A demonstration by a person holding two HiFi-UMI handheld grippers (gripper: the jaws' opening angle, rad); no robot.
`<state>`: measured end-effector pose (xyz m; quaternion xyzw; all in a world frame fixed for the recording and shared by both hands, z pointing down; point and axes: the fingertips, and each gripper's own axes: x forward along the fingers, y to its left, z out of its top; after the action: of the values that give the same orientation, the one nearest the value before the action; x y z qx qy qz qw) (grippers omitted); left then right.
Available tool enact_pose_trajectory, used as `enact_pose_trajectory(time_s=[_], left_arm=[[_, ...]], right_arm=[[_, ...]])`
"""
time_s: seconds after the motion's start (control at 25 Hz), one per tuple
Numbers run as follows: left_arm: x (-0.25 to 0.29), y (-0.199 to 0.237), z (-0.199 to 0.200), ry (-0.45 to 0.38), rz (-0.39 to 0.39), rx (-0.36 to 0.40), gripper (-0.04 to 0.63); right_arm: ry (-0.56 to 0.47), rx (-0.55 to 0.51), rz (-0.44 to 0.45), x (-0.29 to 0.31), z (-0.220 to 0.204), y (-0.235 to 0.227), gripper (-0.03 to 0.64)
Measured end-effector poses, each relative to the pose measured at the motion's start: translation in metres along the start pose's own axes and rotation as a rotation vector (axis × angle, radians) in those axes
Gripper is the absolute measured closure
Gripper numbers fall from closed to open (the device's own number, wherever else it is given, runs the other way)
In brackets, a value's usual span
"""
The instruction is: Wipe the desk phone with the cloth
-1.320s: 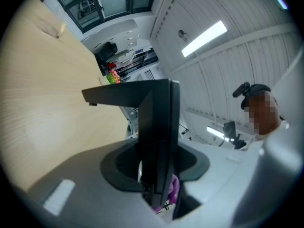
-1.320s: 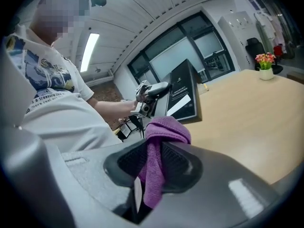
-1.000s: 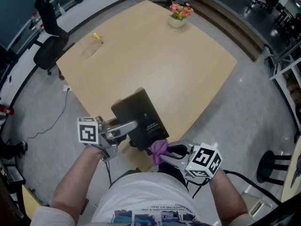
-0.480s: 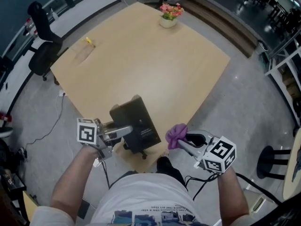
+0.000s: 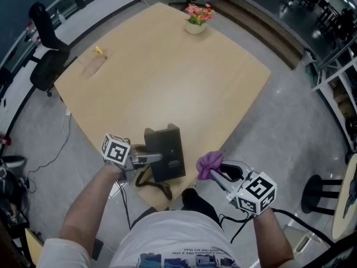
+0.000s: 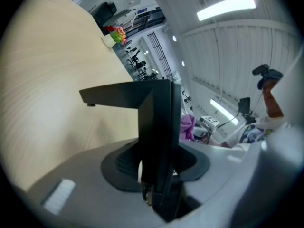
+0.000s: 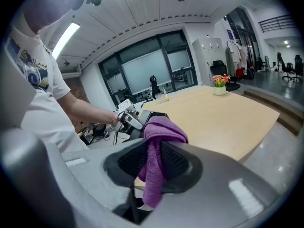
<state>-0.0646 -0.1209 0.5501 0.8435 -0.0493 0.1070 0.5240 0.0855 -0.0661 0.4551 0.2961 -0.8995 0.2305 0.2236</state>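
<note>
The black desk phone (image 5: pixel 166 159) is tipped up on the wooden table (image 5: pixel 167 82) near its front edge, and its cord (image 5: pixel 149 181) hangs below. My left gripper (image 5: pixel 155 158) is shut on the phone's left side. In the left gripper view the phone (image 6: pixel 156 122) stands edge-on between the jaws of that gripper (image 6: pixel 156 163). Right of the phone and apart from it, my right gripper (image 5: pixel 216 169) is shut on a bunched purple cloth (image 5: pixel 208 163). The right gripper view shows the cloth (image 7: pixel 154 151) draped out of the jaws of that gripper (image 7: pixel 152 163), with the phone (image 7: pixel 151 116) beyond.
A flower pot (image 5: pixel 195 17) stands at the table's far corner, and a small yellow thing (image 5: pixel 99 51) lies near its left corner. A black office chair (image 5: pixel 47 54) stands left of the table and a stool (image 5: pixel 319 194) on the floor at right.
The cloth, which touched the phone's near edge, has moved off to the right with my right gripper. The phone has been turned and tipped up in my left gripper.
</note>
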Motion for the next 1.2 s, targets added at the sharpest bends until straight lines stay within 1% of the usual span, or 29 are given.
enact_pose_trajectory(time_s=[0.2,0.36,0.52,0.64,0.68,0.76,0.8,0.96,1.2], left_arm=[[0.009,0.032,0.003,0.047,0.032,-0.021,0.416],[0.011,0.057,0.005,0.098,0.061,-0.011,0.416],[0.012,0.063,0.007,0.134,0.024,-0.029,0.416],[0.012,0.069,0.004,0.168,0.016,-0.04,0.414],[0.012,0.07,0.003,0.18,0.02,-0.039,0.413],[0.013,0.072,-0.001,0.205,0.055,-0.031,0.406],[0.014,0.072,-0.003,0.211,0.07,-0.033,0.391],[0.015,0.073,-0.001,0.2,0.112,-0.027,0.38],[0.006,0.075,0.008,0.127,0.235,0.019,0.319]], right_arm=[[0.023,0.008,-0.002,0.002,-0.004,-0.001,0.528],[0.03,0.015,-0.008,0.005,-0.001,-0.003,0.528],[0.036,0.024,-0.008,0.01,0.002,-0.003,0.528],[0.046,0.029,-0.003,0.014,0.003,-0.002,0.528],[0.048,0.03,0.0,0.015,0.002,-0.002,0.528],[0.052,0.032,0.004,0.016,0.002,-0.001,0.528],[0.053,0.033,0.005,0.017,0.002,-0.001,0.528],[0.051,0.025,0.004,0.024,0.006,0.003,0.528],[0.044,-0.006,-0.036,0.027,0.009,0.01,0.528]])
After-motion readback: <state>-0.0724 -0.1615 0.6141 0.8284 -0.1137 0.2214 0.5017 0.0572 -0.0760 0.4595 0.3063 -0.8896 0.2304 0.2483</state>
